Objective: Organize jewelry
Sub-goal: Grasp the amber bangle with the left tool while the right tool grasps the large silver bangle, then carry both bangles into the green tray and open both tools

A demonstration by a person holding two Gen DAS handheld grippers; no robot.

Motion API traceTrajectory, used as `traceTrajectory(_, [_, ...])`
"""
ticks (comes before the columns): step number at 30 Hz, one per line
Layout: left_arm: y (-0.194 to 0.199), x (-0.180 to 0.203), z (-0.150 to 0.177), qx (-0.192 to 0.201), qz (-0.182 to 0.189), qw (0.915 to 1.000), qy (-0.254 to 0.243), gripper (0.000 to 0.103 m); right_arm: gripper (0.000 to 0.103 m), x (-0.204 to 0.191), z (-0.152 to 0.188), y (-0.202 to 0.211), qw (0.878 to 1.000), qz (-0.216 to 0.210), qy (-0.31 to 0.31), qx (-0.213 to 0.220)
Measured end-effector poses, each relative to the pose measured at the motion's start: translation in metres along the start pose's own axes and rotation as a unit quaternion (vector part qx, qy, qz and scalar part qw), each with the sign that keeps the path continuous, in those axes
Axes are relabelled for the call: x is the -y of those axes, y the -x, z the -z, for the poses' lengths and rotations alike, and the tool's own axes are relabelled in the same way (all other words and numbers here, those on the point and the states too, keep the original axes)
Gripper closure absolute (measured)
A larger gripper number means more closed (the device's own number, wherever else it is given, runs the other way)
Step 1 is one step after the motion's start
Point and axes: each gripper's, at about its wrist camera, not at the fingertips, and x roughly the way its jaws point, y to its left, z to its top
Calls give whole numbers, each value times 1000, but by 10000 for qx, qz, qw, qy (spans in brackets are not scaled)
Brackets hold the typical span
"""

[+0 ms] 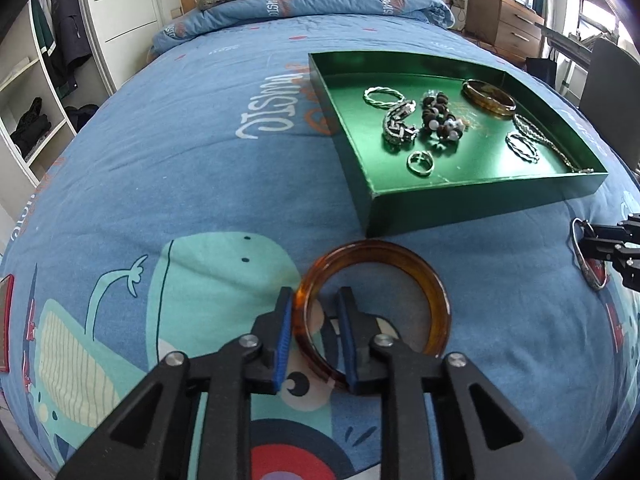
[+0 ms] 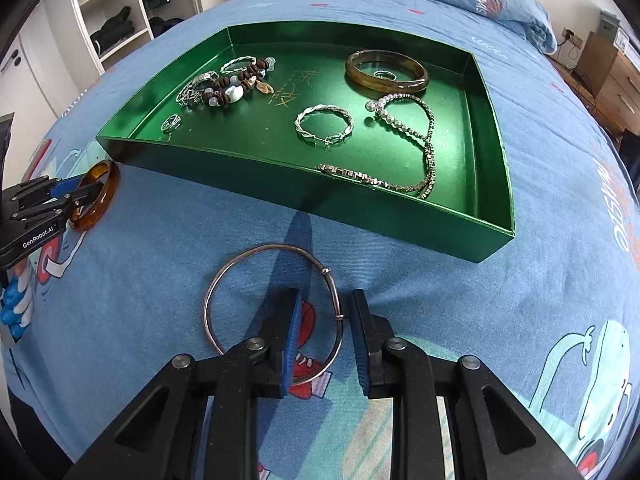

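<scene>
Two bangles look like the only pieces not yet in the green tray (image 1: 404,208), so I'd say this is nearly done.

Left wrist view: the left tool (image 1: 316,336) straddles the near-left rim of the amber bangle (image 1: 372,300), which sits on the bed just in front of the tray's near corner. The blue pads aren't clamped yet, there's a gap, so it's open around the rim. Inside the tray: twisted silver bracelets, a beaded one, a ring, another amber bangle, a chain.

Right wrist view: the right tool (image 2: 326,336) is open too, straddling the right side of the thin silver bangle (image 2: 272,312), on the bed in front of the tray (image 2: 492,184). Neither bangle is lifted yet.
</scene>
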Motion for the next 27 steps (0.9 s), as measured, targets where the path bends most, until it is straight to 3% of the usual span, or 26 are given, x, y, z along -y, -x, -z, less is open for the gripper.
traceTrajectory(5, [5,1,2,119,-35,9998,138,93,95,-5,4,5,9997,123,-31,217])
traceTrajectory(8, [12,2,3,184,-41,9997,180,93,97,-10,6,8,9991,223,4,362])
traceTrajectory(19, [59,2,6,559,-196,9982,131,94,97,-27,21,50,9927,762,146,922])
traceTrajectory(27, [96,0,12,817,-99,9964,183,94,97,-31,30,91,9883,897,129,1223])
